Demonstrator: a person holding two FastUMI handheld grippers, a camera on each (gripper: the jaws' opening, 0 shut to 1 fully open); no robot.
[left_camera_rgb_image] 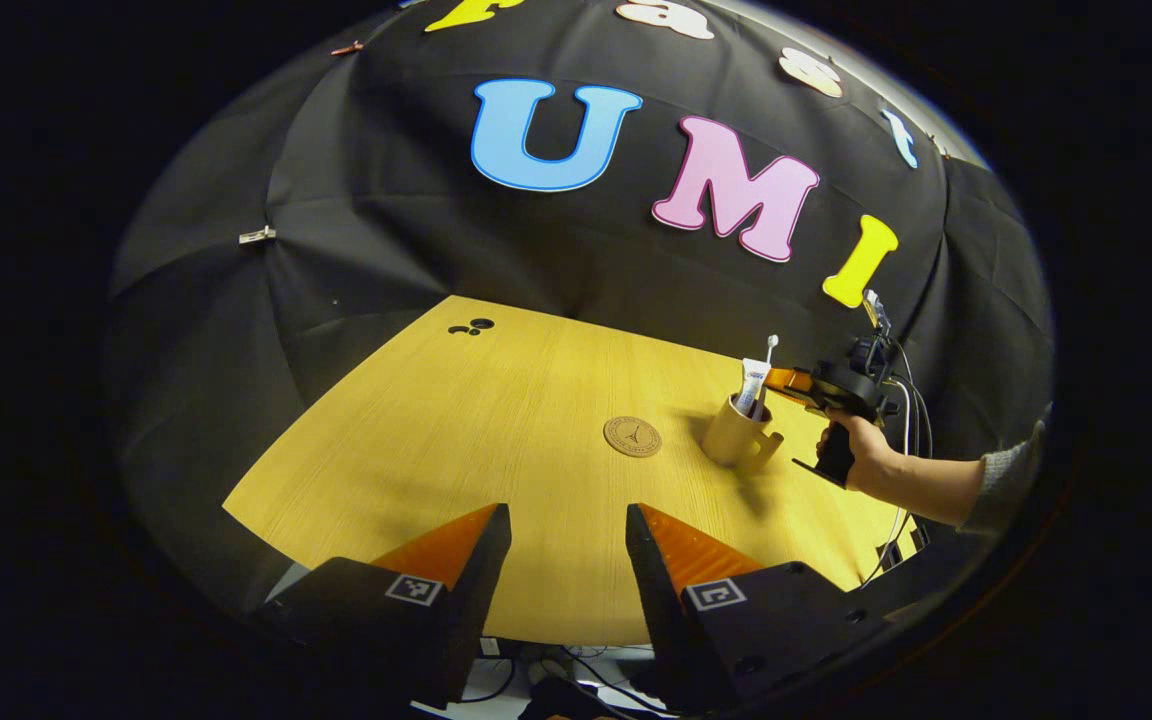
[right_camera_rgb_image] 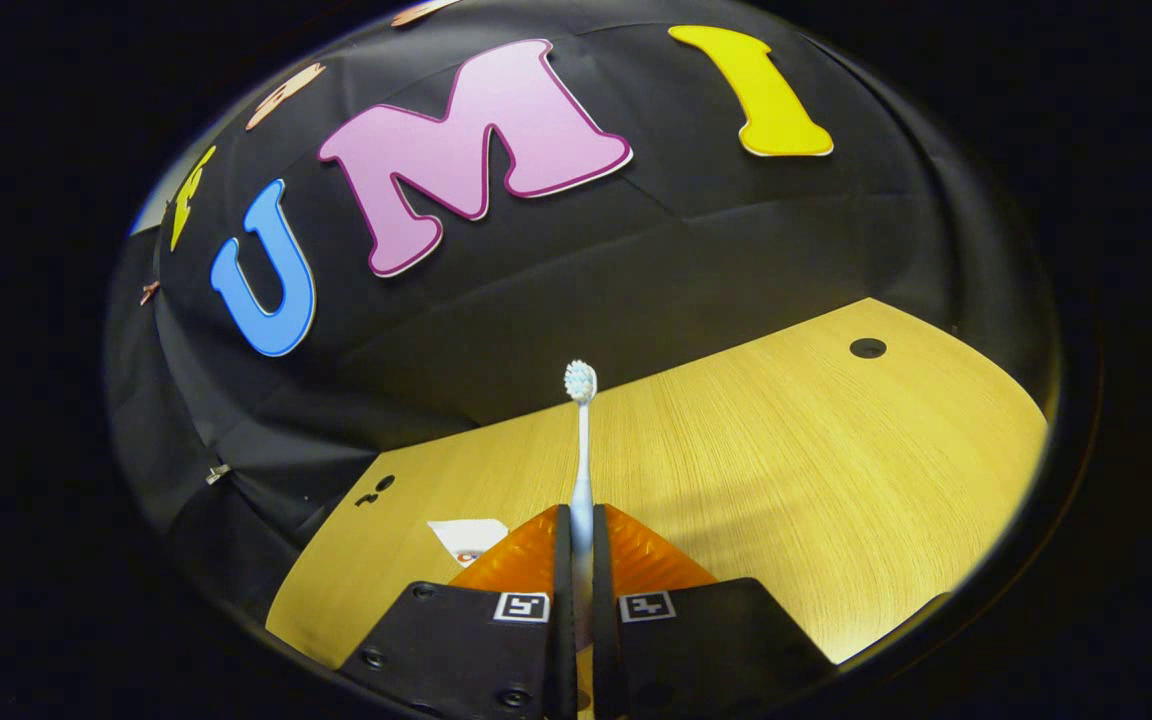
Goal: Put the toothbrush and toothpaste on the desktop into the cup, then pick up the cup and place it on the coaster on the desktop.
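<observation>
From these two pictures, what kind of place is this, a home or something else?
Probably a recording booth, not a home: black cloth wall behind a bare wooden desktop, cables at its edge, and a person's hand working a camera-carrying right gripper shut on a toothbrush over the cup.

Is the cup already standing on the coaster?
No, in the left gripper view the cup stands on the desktop beside the coaster.

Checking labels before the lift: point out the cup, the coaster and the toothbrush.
cup [left_camera_rgb_image: 733, 436]: left gripper view, on its beige side wall.
coaster [left_camera_rgb_image: 632, 436]: left gripper view, middle of the round brown disc.
toothbrush [right_camera_rgb_image: 581, 380]: right gripper view, on its bristled head above the closed jaws.
</observation>
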